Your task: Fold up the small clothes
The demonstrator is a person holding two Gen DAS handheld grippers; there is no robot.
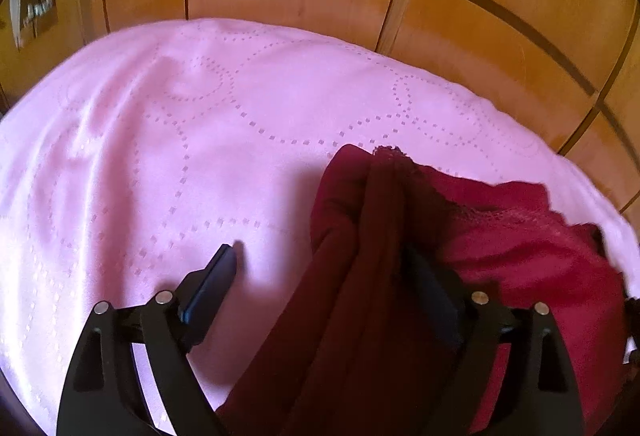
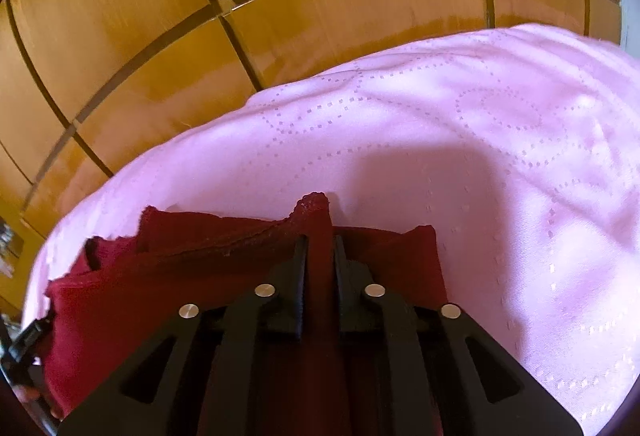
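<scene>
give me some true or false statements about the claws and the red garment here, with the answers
1. The right claw is shut on the dark red garment. True.
2. The left claw is clamped shut. False: its fingers are spread wide, with cloth draped between them.
3. The garment lies on a pink bedspread. True.
4. The garment is blue. False: it is dark red with a lace edge.
5. Wooden panels stand behind the bed. True.

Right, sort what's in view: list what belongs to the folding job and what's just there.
Part of the job:
dark red garment
right gripper, shut on its lace-edged fabric
left gripper, open, fabric draped between its fingers

Just there:
pink bedspread, the work surface
wooden wardrobe panels behind
</scene>
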